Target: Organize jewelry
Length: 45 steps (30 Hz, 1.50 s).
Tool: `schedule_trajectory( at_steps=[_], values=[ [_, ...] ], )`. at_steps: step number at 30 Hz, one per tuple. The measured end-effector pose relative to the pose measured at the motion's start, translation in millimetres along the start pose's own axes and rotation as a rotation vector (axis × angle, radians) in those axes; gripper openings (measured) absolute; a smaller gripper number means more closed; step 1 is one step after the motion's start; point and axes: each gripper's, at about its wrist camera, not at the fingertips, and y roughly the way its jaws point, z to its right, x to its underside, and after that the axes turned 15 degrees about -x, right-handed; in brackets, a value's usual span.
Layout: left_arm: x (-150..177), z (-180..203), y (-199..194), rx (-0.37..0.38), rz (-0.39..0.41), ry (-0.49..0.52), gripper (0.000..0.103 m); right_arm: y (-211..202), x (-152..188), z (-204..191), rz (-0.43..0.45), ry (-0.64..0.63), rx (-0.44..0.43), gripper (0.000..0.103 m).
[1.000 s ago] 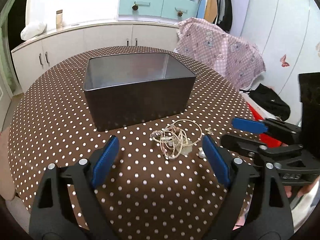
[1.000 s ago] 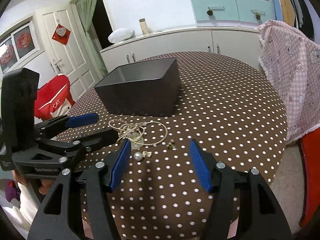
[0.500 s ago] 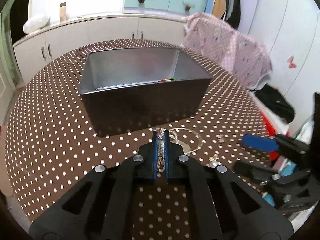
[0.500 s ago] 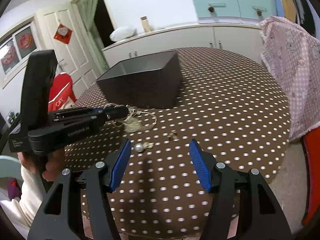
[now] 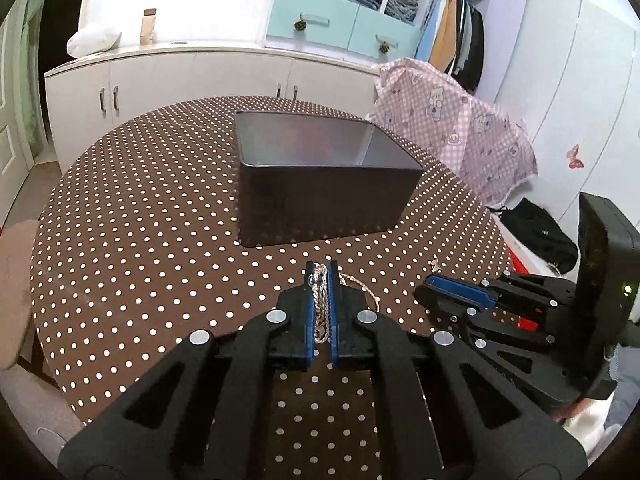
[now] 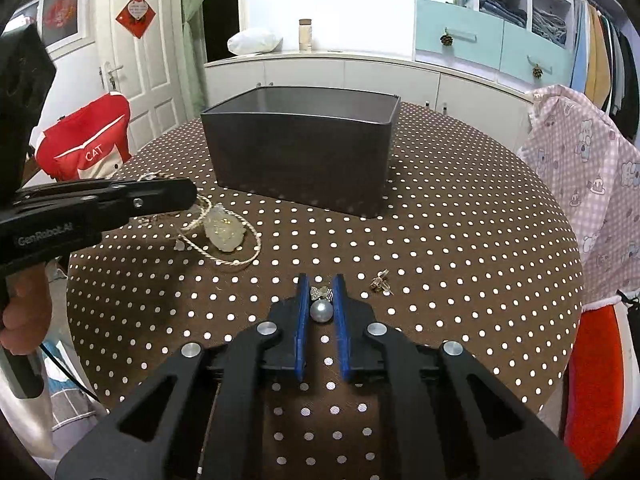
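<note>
A gold cord necklace (image 5: 320, 304) with a pale carved pendant (image 6: 224, 232) lies on the brown polka-dot table (image 5: 160, 240). My left gripper (image 5: 321, 270) is shut on a bunch of the cord, and the pendant and a loop trail on the cloth beneath it. A pearl earring (image 6: 321, 312) with a small silver bow sits between the pads of my right gripper (image 6: 321, 280). The jaws are closing, and the pads press its sides. The dark rectangular box (image 6: 300, 160) stands open just beyond both grippers. In the right wrist view my left gripper (image 6: 188, 196) reaches in from the left.
A small gold stud earring (image 6: 380, 282) lies on the cloth just right of my right gripper. A chair draped in pink checked fabric (image 6: 580, 184) stands at the table's right edge. A red garment (image 6: 88, 148) hangs on the left. White cabinets line the back wall.
My left gripper shut on the necklace cord and shifted a little. My right gripper moved in over the pearl earring and closed from wide open onto it.
</note>
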Motion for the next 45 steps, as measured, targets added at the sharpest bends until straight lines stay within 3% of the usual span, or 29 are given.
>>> schedule_trajectory(
  at_steps=[12,24,39,45],
  values=[
    [-8.3,-5.4,-4.9,0.003,0.034,-0.059,0.006,-16.5,-21.5,8.0,0.054,0.002,0.023,0.010],
    [-55.1,-5.0,-27.3,0.007,0.151,-0.047,0.006,-44.8,-75.4,11.1,0.179,-0.092,0.040,0.010],
    [-112.8,2.1,-58.3,-0.013,0.289,0.004,0.006,-45.2,-117.2,10.8,0.231,-0.132,-0.022,0.010],
    [-145.3,3.8,-62.7,-0.030,0.299,0.002,0.006,-51.5,-138.5,17.0,0.251,-0.131,-0.024,0.010]
  ],
)
